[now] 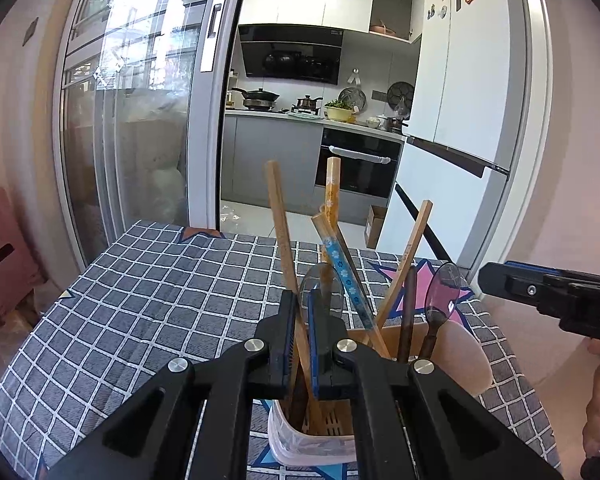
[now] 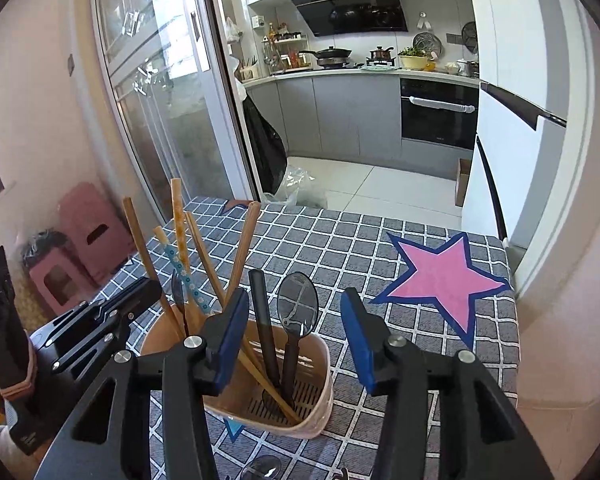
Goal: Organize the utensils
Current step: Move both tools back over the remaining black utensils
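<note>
Wooden chopstick (image 1: 283, 236) betw. L gripper (image 1: 300, 312) pads, over holder (image 1: 300, 446).

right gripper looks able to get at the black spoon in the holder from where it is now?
Probably yes: the right gripper is open, and the black spoon stands upright between its fingers, though a dark chopstick crowds it.

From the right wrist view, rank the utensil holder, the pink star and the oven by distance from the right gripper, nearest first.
1. Utensil holder: just below the open right gripper, partly between its fingers.
2. Pink star: on the tablecloth, ahead and to the right.
3. Oven: across the kitchen floor, far back.
</note>
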Demonstrator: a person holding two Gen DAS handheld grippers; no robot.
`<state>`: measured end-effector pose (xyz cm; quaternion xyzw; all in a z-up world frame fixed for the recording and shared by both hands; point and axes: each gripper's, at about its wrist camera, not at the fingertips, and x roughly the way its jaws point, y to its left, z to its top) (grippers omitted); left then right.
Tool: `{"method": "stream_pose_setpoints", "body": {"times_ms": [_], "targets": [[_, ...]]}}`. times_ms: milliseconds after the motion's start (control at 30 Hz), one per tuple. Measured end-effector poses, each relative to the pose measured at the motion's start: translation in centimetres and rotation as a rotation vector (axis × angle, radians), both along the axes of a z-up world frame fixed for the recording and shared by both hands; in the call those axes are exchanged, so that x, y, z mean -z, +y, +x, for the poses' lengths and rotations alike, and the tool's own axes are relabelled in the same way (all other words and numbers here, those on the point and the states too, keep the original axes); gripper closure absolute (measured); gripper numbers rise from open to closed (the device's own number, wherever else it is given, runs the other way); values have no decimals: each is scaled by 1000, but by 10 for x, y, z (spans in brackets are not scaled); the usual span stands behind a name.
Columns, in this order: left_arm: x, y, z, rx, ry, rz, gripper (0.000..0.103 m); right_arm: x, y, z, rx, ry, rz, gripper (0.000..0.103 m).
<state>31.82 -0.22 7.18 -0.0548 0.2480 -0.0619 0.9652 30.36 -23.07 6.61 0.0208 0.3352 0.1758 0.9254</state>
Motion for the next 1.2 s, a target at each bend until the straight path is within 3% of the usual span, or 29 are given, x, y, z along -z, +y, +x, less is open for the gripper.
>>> {"method": "stream_pose_setpoints", "body": {"times_ms": [333, 733, 1000, 1100, 1200], "targets": [[-10, 0, -7, -13, -17, 18, 66, 2, -18, -28, 21, 16, 62, 49], [-33, 9, -65, 7, -72, -18, 66, 24, -45, -84, 35, 110, 156, 38], [1, 22, -103, 25, 77, -42, 66, 53, -58, -123, 63, 200, 203, 38], [15, 27, -120, 9, 114, -41, 66, 64, -61, -135, 76, 223, 197, 26], [28, 33, -135, -2, 154, -51, 66, 71, -62, -146, 80, 244, 201, 26]]}}
